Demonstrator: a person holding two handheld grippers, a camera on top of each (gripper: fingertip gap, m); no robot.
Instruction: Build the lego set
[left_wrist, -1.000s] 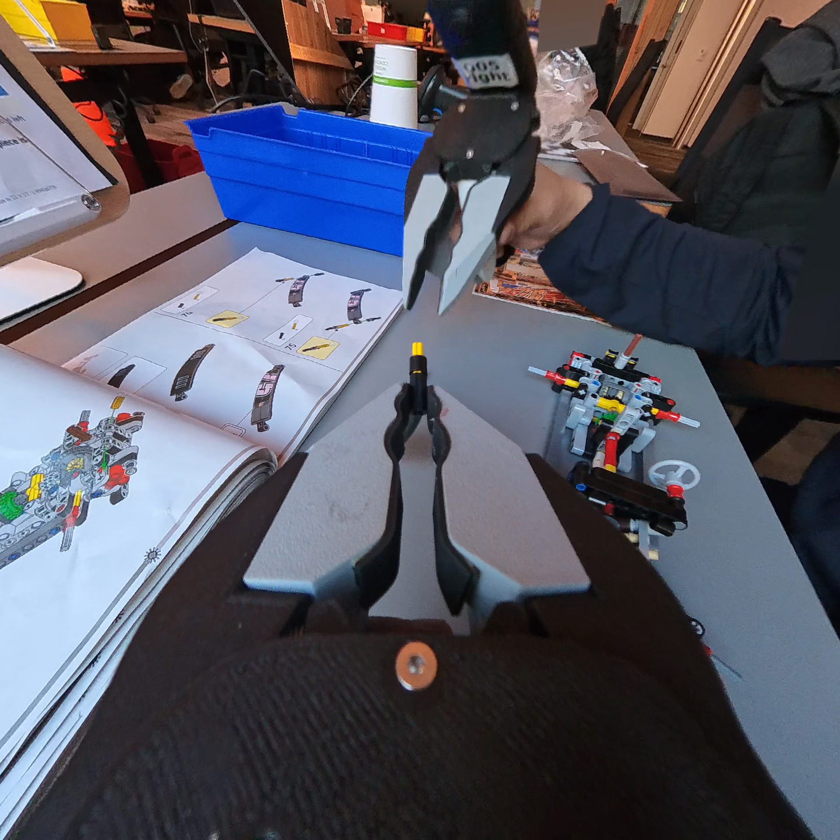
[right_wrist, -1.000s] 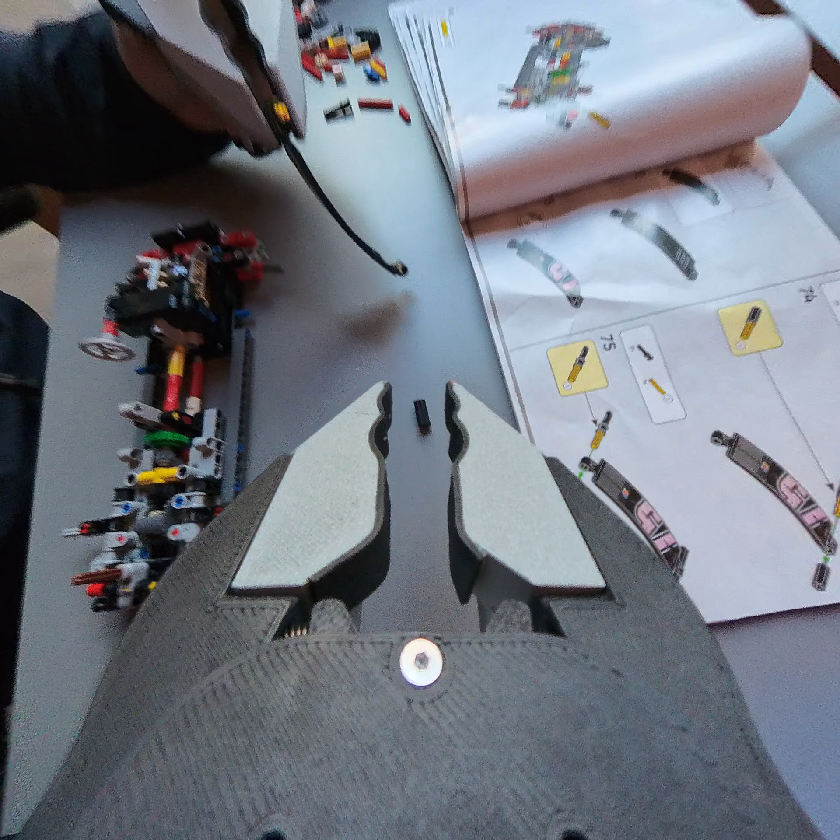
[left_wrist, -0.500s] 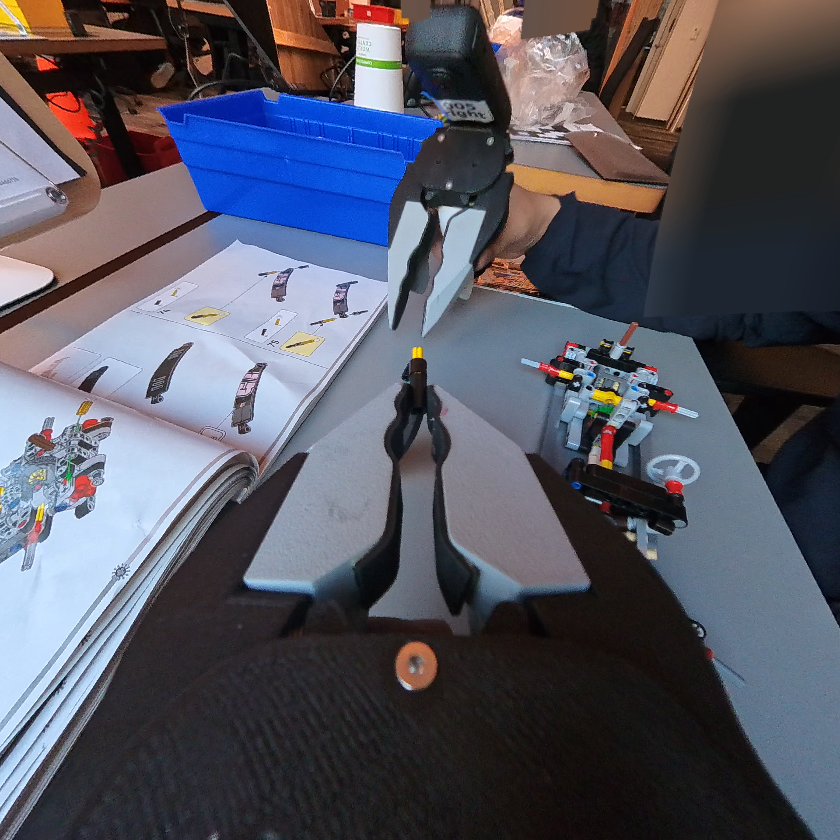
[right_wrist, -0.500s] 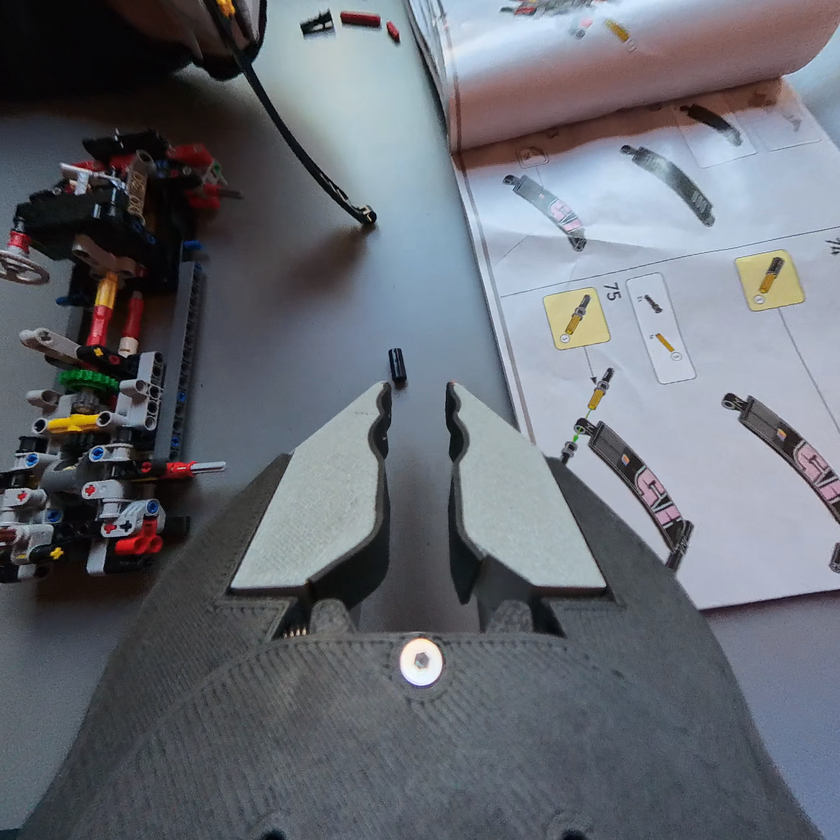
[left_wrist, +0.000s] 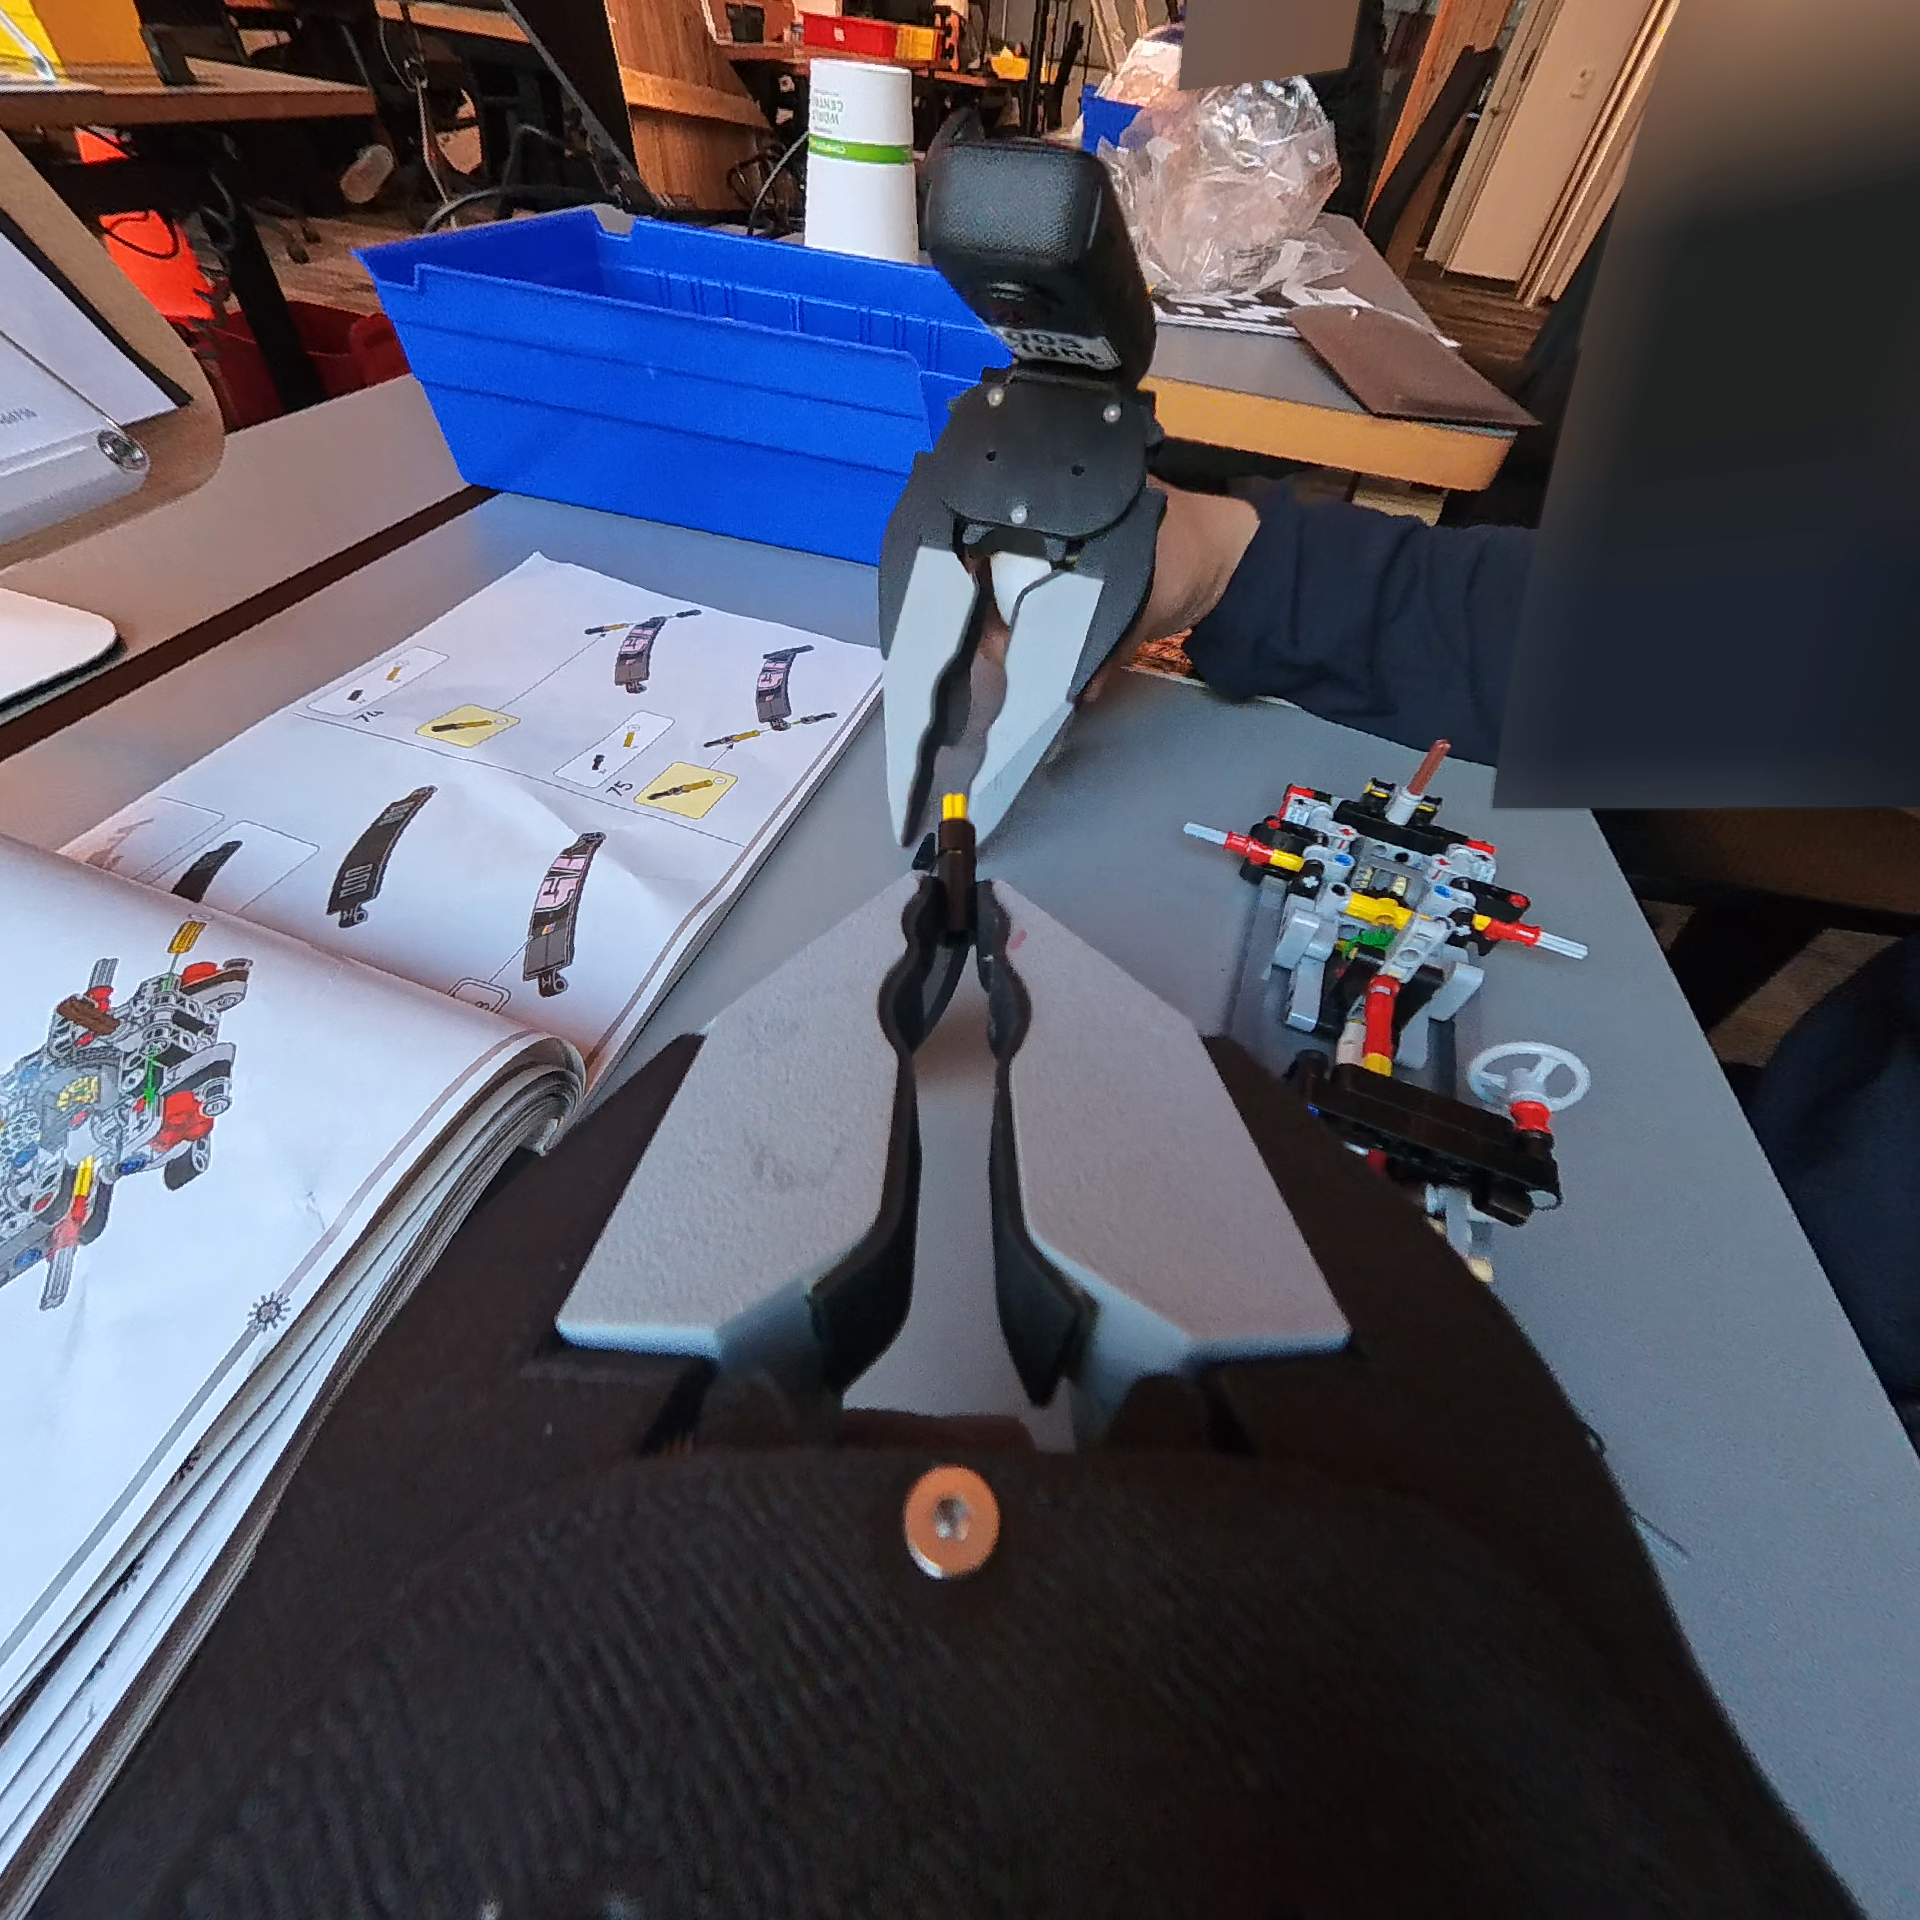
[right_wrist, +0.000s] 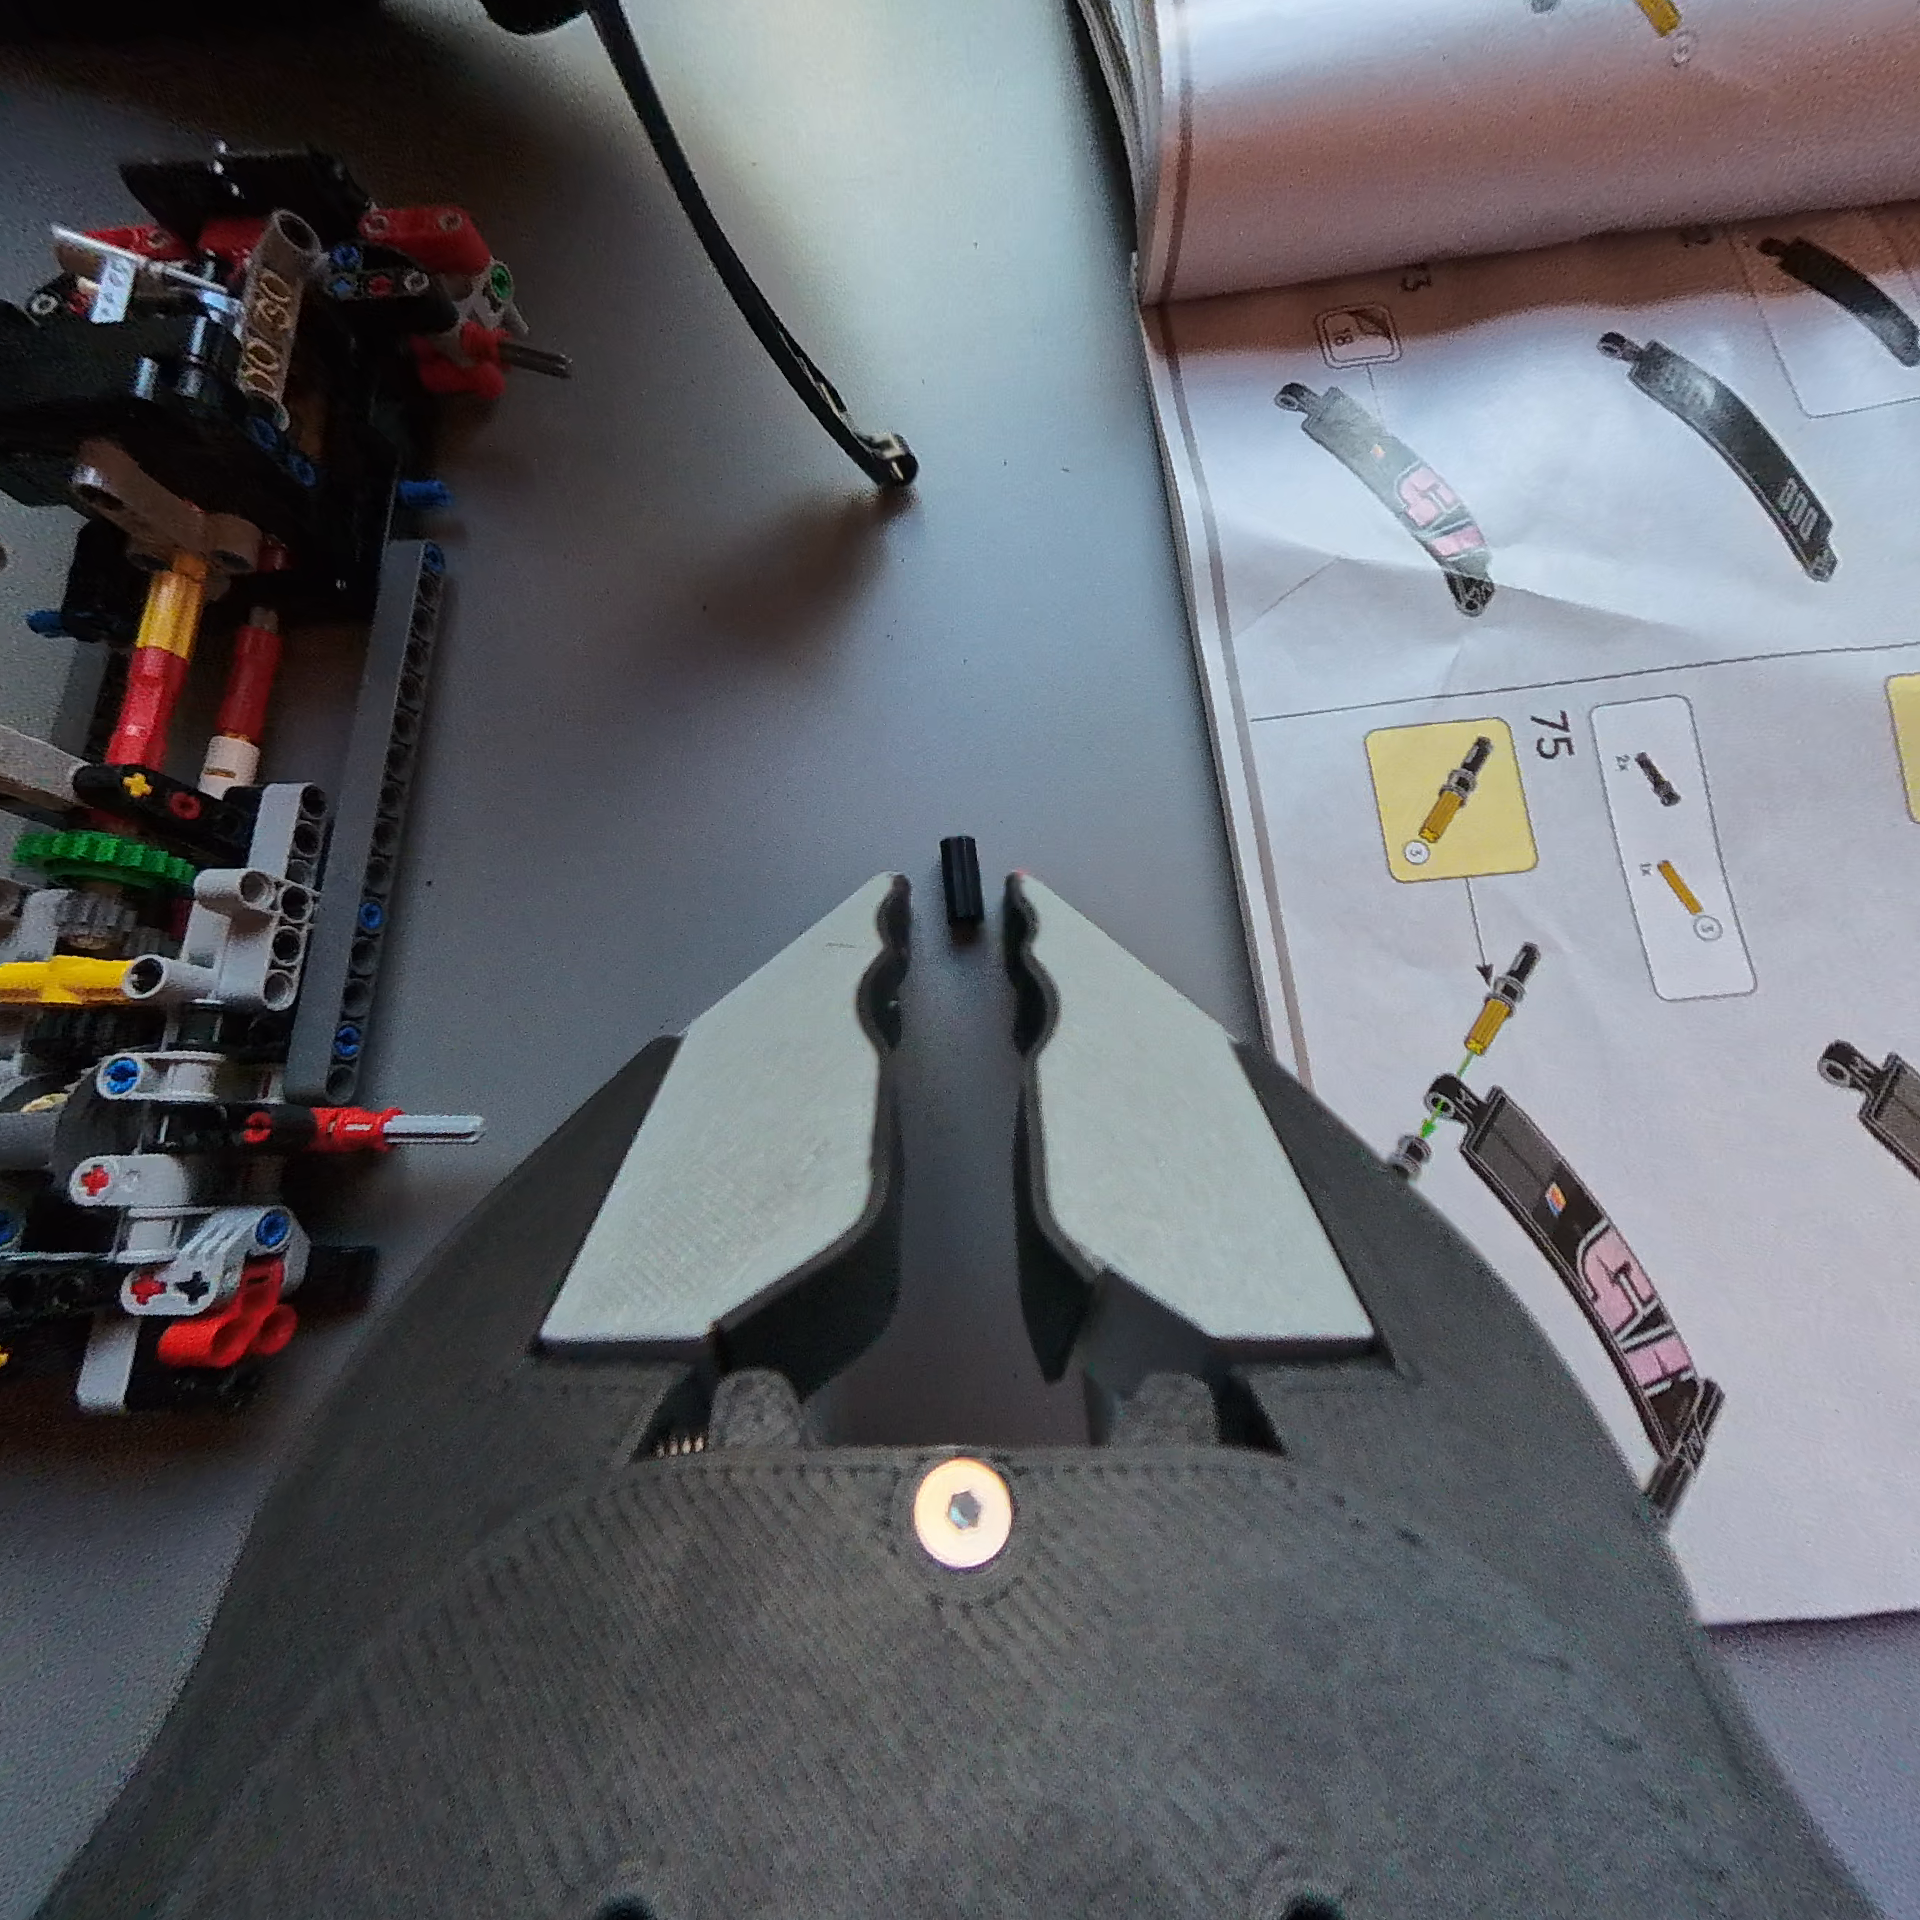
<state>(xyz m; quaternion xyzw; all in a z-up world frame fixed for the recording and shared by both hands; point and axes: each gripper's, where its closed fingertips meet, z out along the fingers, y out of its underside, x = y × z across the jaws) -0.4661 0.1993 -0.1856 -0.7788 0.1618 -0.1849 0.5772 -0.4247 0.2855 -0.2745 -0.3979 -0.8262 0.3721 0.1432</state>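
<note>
Left wrist view: black curved panel (left_wrist: 954, 883), long axis forward.

booklet (right_wrist: 1558, 644): printed numbers | white cup (left_wrist: 860, 156): lettering | right gripper (left_wrist: 951, 828): sticker (left_wrist: 1055, 348)

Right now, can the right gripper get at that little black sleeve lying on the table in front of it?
Probably yes. The right gripper is open, with the small black sleeve lying on the grey table between its fingertips, neither visibly touching it. Nothing blocks it; the instruction booklet and the brick model lie off to the sides.
</note>
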